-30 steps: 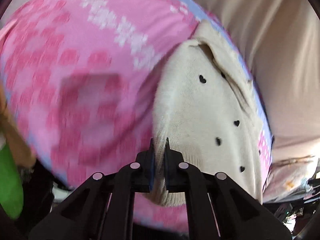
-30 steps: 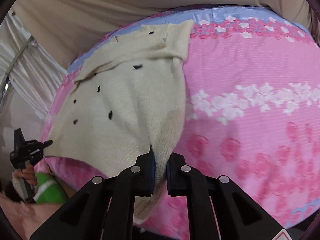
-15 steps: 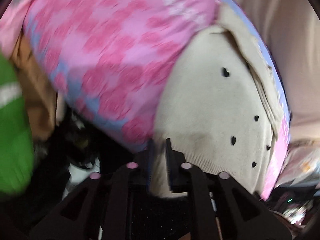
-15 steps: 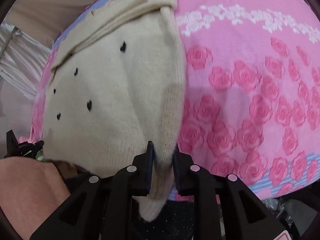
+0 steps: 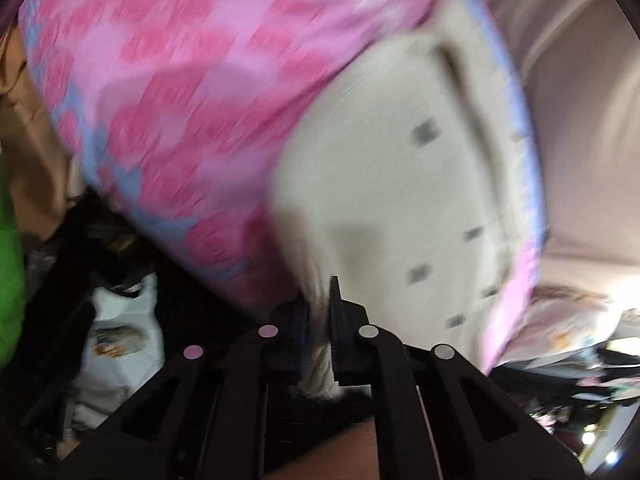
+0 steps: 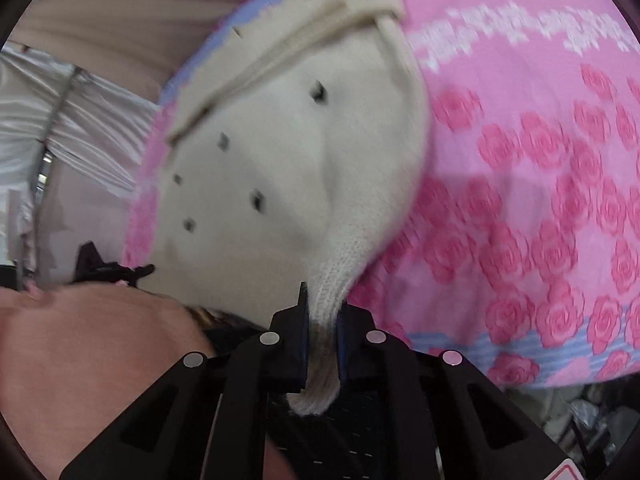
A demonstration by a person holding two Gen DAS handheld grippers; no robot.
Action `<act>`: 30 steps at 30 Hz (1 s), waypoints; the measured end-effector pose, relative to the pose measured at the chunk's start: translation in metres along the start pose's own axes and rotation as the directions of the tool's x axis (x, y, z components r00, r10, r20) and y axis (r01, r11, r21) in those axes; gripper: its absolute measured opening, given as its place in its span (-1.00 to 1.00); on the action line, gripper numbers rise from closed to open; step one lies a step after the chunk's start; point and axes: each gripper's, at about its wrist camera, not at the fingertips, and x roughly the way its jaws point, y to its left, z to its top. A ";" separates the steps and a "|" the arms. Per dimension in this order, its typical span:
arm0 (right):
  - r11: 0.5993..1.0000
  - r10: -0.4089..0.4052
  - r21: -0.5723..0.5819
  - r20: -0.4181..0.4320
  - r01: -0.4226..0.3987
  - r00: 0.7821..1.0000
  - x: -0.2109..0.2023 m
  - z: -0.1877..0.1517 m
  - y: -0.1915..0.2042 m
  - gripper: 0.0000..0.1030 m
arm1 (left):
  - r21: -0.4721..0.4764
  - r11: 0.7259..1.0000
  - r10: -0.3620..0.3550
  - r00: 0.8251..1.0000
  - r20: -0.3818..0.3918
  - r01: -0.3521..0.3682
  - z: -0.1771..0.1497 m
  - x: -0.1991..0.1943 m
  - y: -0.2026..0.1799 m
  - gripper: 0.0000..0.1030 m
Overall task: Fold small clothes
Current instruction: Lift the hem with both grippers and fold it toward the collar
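Observation:
A small cream knit sweater [image 5: 400,184] with small black hearts lies on a pink rose-print bedspread [image 5: 192,80]. My left gripper [image 5: 318,300] is shut on the sweater's ribbed hem at one corner. My right gripper [image 6: 322,304] is shut on the other hem corner of the sweater [image 6: 280,176], which lies on the bedspread [image 6: 520,184]. The hem is pulled toward the near edge of the bed. A sleeve is folded across the sweater's far end. The left gripper [image 6: 108,268] also shows at the left of the right wrist view.
A beige wall or curtain [image 6: 120,8] stands beyond the bed. Below the bed's near edge are dark clutter and a white plastic bag [image 5: 116,332]. A green sleeve [image 5: 8,280] and a person's arm [image 6: 80,352] are close by.
Both grippers have pulled the sweater's hem back toward the near edge of the bed. The sweater has slid over the bedspread and its hem now reaches the bed's edge.

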 end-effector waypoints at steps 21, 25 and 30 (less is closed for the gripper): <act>0.945 0.079 0.258 0.417 -0.201 0.905 0.041 0.310 -0.036 -0.66 | 0.219 0.975 -0.116 0.936 0.333 0.043 0.244 0.035 -0.249 -0.85; 0.903 0.063 0.350 0.465 -0.249 0.883 0.049 0.318 -0.052 -0.62 | 0.098 0.987 0.078 0.921 0.382 -0.124 0.277 0.083 -0.238 -0.63; 0.940 -0.049 0.311 0.538 -0.144 0.842 0.027 0.310 -0.047 0.13 | 0.143 0.976 0.082 0.886 0.457 -0.164 0.276 0.078 -0.229 0.02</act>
